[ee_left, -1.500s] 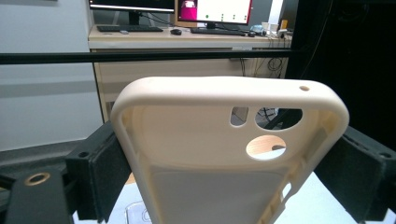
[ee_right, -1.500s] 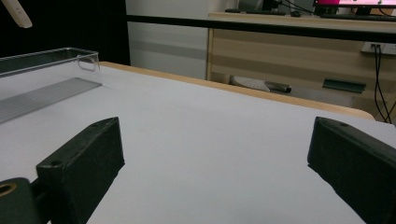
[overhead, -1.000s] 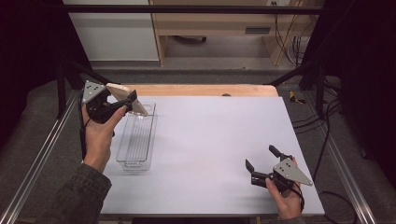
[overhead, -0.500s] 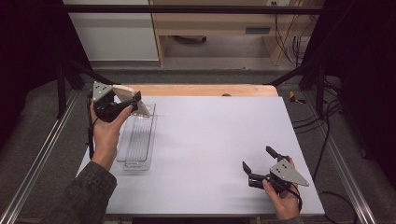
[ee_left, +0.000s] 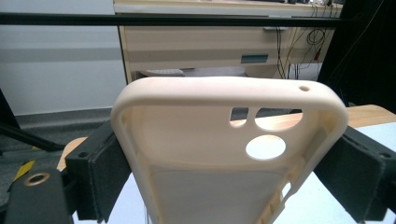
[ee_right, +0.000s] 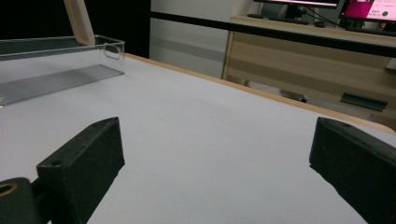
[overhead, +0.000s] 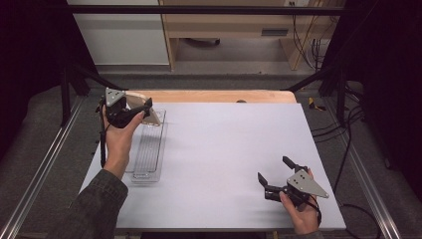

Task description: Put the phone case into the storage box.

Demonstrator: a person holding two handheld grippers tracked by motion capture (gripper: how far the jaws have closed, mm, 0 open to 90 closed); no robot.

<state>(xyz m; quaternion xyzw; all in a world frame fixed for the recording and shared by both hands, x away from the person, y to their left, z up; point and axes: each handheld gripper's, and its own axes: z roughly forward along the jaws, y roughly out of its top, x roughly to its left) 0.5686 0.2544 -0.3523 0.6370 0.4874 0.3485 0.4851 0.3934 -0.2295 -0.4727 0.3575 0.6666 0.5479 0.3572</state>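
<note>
High view: left hand-held gripper (overhead: 144,110) sits at the far left of the surface (overhead: 224,149), held up off it, jaws pinching a cream phone case (overhead: 149,115) by its two long edges. Left gripper view confirms it: case (ee_left: 205,140) is clamped between both black pads (ee_left: 100,172), open side toward the camera, camera cutouts at upper right, top edge pointing away from the gripper. Case hangs over the far end of a clear plastic tray (overhead: 149,154); can't tell if its lower end touches the tray. Tray lies lengthwise near-to-far along the left side of the surface, ribbed floor, nothing else visible in it.

Right hand-held gripper (overhead: 274,173) is at the near right, low over the surface, jaws spread wide, nothing between them. Well apart from case and tray. Right gripper view: both jaws wide apart over bare surface, tray (ee_right: 56,56) far left in that frame, with the lower end of the case (ee_right: 79,21) above its far corner.

Beyond the far edge of the surface: wooden desk (overhead: 224,25), cables at far right.
</note>
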